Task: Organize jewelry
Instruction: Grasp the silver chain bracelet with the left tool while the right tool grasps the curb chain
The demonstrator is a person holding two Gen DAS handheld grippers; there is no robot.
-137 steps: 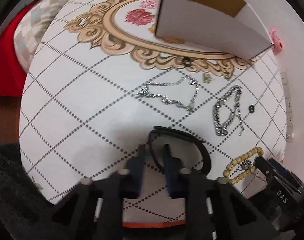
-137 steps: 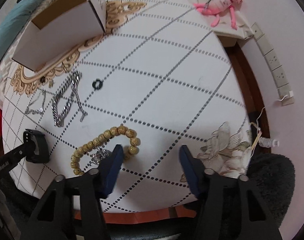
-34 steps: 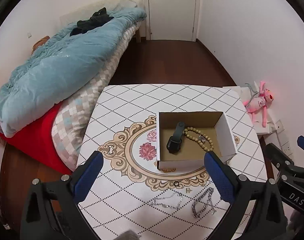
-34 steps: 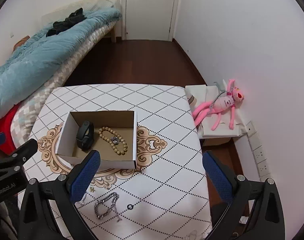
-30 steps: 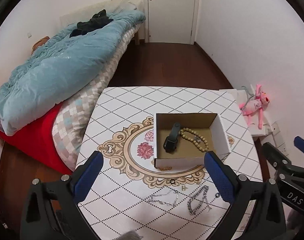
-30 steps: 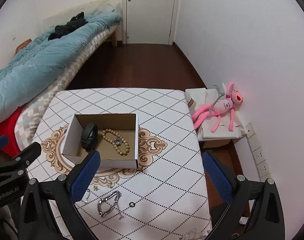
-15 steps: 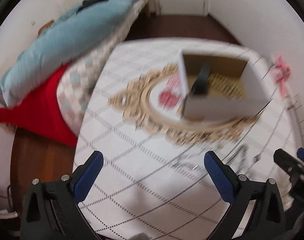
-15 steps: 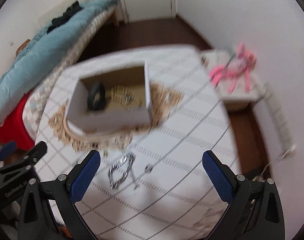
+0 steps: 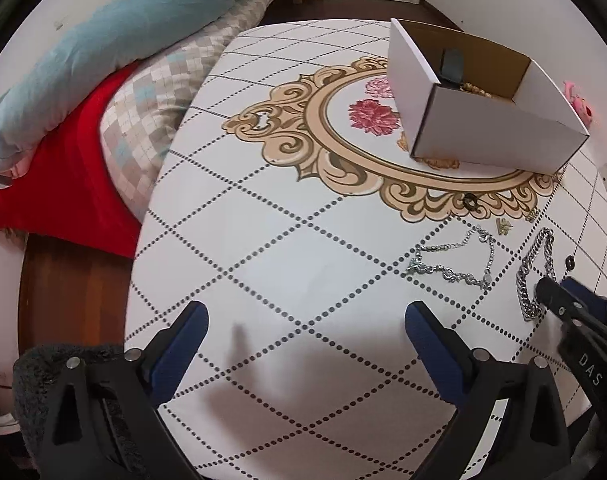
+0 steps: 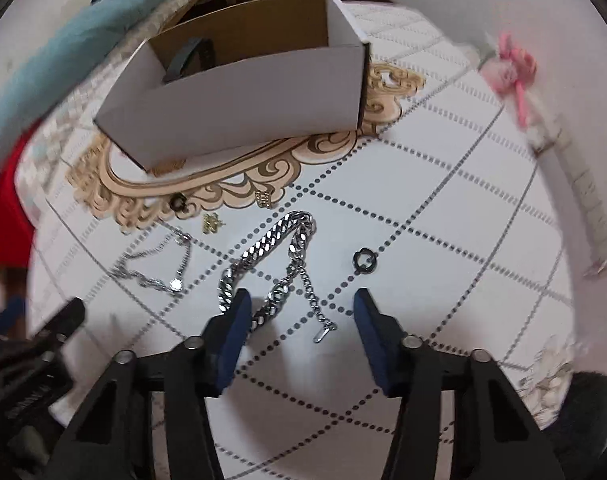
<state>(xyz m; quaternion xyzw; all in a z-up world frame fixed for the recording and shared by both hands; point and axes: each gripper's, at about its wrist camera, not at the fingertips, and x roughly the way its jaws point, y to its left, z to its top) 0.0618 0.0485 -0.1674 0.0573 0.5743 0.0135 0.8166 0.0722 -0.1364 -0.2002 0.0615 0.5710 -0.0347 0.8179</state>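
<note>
A white cardboard box [image 9: 491,128] [image 10: 239,92] stands on the table and holds a black watch [image 9: 451,65] [image 10: 189,58] and tan beads [image 9: 473,89]. A thick silver chain [image 10: 271,256] [image 9: 533,276] lies just ahead of my right gripper [image 10: 299,320], which is open and empty low over the table, its left finger at the chain's near end. A thin silver necklace [image 9: 455,260] [image 10: 155,268] lies to the left of the chain. My left gripper [image 9: 303,336] is open and empty above bare tabletop.
Small pieces lie near the chains: two black rings [image 10: 365,261] [image 10: 178,202], a gold charm [image 10: 211,223] and a studded charm [image 10: 263,198]. A bed with a blue duvet [image 9: 103,40] borders the table on the left. A pink plush toy [image 10: 511,64] lies off the table's right.
Both grippers have dropped from high above the table to just over it. The right one has come down at the thick silver chain. The watch and beads went into the box earlier.
</note>
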